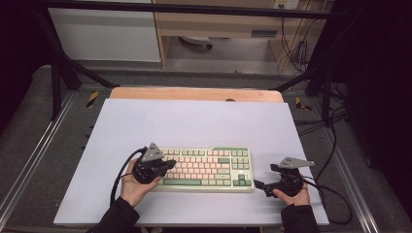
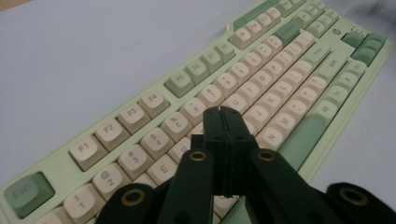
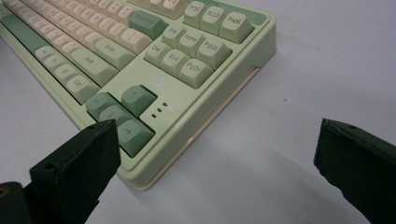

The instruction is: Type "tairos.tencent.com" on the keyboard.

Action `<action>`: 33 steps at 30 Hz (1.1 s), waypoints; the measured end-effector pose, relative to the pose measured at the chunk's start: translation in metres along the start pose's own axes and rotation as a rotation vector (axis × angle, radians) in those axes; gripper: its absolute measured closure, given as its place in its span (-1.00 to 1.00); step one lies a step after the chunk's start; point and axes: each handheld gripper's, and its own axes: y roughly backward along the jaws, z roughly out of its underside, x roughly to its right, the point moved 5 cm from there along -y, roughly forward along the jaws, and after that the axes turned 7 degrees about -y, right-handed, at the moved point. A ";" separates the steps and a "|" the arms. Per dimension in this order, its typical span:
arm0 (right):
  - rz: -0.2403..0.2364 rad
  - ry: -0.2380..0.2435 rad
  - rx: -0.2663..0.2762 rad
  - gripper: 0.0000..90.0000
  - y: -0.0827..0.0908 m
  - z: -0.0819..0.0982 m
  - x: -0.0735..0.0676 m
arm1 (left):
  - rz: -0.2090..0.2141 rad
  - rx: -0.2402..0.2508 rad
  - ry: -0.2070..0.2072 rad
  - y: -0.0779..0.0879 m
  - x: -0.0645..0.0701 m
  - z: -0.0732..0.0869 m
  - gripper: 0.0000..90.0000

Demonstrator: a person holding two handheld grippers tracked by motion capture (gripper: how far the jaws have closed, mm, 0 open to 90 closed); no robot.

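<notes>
Left gripper (image 1: 167, 165) shut over the keyboard (image 1: 206, 170), right gripper (image 1: 260, 185) wide beside it.

I've got the left gripper (image 2: 223, 114) with jaws pressed together, nothing between them, tip hovering above the letter rows near the left half of the keyboard (image 2: 275, 93); I judge closed jaws make one blunt point for poking a single key. My right gripper (image 3: 215, 154) is parked on the white table (image 1: 194, 121) just off the keyboard's right end (image 3: 205, 107), jaws wide apart, likely ready to steady that corner by the arrow keys (image 3: 123, 114). The keyboard sits near the table's front edge, between both hands. I can't tell if the left tip touches a key; the jaws cover the keys under them. The far-right keys are blurred in the left gripper view and the right jaw tips are cut off at the frame.
</notes>
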 end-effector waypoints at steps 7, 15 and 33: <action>0.001 0.003 -0.001 -0.98 -0.001 0.000 0.000 | -0.002 -0.010 -0.001 -0.012 0.002 -0.007 1.00; 0.001 0.004 -0.001 -0.98 -0.001 0.000 0.000 | -0.006 -0.028 0.008 -0.028 0.002 -0.011 1.00; -0.003 0.001 0.001 -0.98 0.000 0.000 0.000 | -0.007 -0.066 -0.004 -0.040 0.004 -0.004 1.00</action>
